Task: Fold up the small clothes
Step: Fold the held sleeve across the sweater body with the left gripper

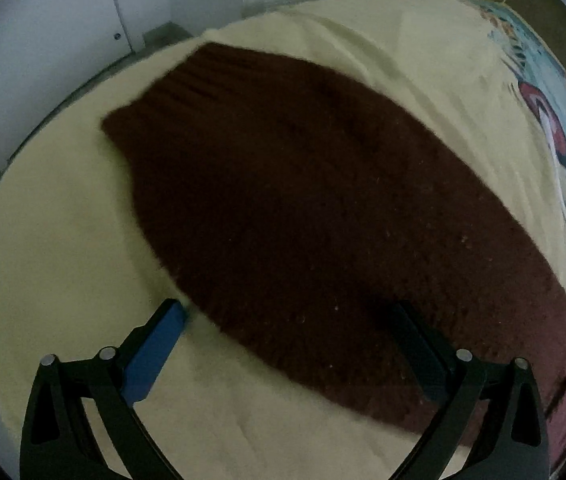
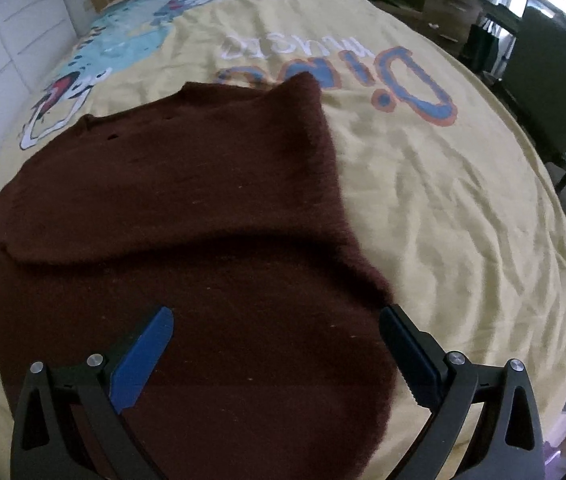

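A dark brown knit sweater (image 2: 187,216) lies flat, one sleeve folded across its body, on the yellow bedspread (image 2: 443,208).

the left tool (image 1: 289,322) is a black frame of two angular arms, each with a triangular cut-out near its base. two round silver screw heads sit on the knuckle of each arm. its fingers (image 1: 153,354) carry flat blue pads along their inner faces. the right tool (image 2: 277,330) has the same build: black arms, paired silver screws, blue pads (image 2: 143,356), and a fine saw-toothed edge along one pad.
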`<state>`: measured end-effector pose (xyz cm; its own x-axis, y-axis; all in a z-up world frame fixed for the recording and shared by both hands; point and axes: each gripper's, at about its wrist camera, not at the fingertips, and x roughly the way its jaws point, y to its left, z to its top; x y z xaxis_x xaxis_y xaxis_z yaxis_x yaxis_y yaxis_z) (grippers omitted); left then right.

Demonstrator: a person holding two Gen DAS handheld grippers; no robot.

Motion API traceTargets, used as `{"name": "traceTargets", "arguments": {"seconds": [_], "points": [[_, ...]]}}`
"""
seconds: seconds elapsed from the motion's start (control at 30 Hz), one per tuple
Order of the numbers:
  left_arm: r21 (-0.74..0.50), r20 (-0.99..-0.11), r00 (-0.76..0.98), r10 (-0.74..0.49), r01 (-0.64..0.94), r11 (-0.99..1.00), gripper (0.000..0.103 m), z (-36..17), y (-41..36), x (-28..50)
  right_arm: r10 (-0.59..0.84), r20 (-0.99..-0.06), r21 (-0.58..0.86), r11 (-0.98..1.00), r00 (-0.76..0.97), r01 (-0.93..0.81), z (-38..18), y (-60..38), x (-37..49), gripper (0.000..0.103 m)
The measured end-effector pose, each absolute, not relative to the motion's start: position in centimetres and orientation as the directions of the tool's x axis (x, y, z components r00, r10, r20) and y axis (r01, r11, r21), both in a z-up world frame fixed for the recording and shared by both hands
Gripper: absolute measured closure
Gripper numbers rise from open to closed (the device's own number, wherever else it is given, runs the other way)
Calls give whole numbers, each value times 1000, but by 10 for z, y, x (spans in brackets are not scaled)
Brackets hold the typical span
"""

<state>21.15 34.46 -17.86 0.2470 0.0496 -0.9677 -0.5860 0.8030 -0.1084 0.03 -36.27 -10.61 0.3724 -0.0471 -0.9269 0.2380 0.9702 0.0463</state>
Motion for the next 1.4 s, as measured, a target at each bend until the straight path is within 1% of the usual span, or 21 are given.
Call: {"name": "traceTargets", "arguments": {"seconds": [0.07, 0.13, 0.17, 0.2, 0.23, 0.3, 0.33, 0.4, 0.5, 0.6, 0.63, 0.7, 0.9, 1.0, 1.13, 1.3, 1.4], "points": [[-117, -968, 249, 36, -572, 812, 17, -182, 342, 214, -51, -928, 44, 969, 370, 242, -105, -365, 0, 0], [-120, -961, 272, 38, -541, 832, 49, -177, 336, 214, -54, -928, 42, 968, 368, 248, -105, -366, 0, 0], [-125, -959, 283, 34, -523, 843, 60, -176, 334, 214, -54, -929, 41, 968, 367, 247, -105, -366, 0, 0], [-140, -953, 301, 17, -490, 861, 85, -171, 328, 216, -53, -929, 42, 968, 367, 246, -105, -366, 1, 0], [-154, -950, 312, 1, -469, 870, 91, -168, 323, 217, -51, -929, 43, 969, 366, 245, -106, -365, 1, 0], [-134, -942, 335, 17, -422, 897, 91, -155, 309, 217, -43, -930, 50, 970, 366, 239, -107, -364, 3, 0], [-136, -927, 376, 15, -373, 918, 91, -145, 303, 216, -39, -929, 54, 970, 367, 238, -107, -363, 4, 0], [-134, -910, 414, 3, -302, 944, 91, -127, 283, 212, -32, -929, 59, 971, 369, 233, -109, -362, 6, 0], [-135, -901, 434, -20, -236, 962, 91, -106, 251, 203, -31, -927, 59, 972, 373, 227, -110, -360, 12, 0], [-154, -896, 438, -73, -153, 976, 91, -85, 206, 198, -27, -922, 67, 971, 386, 228, -107, -360, 19, 0], [-161, -892, 442, -91, -125, 979, 92, -85, 191, 210, -24, -921, 72, 971, 390, 229, -106, -360, 22, 0], [-173, -883, 451, -128, -60, 983, 92, -74, 162, 209, -19, -919, 78, 970, 394, 230, -103, -361, 27, 0], [-249, -853, 444, -274, 116, 962, 92, -46, 62, 212, -12, -906, 88, 972, 423, 216, -88, -367, 40, 0], [-255, -841, 437, -318, 198, 946, 92, -37, 16, 217, -16, -900, 86, 973, 435, 213, -78, -373, 46, 0], [-260, -849, 392, -355, 275, 926, 92, -46, -46, 209, -34, -898, 73, 972, 438, 225, -71, -383, 51, 0], [-225, -873, 346, -344, 341, 913, 92, -76, -103, 194, -37, -901, 78, 966, 432, 246, -70, -394, 50, 0], [-197, -886, 328, -327, 372, 907, 92, -94, -123, 182, -33, -905, 83, 964, 423, 251, -75, -397, 45, 0]]}}
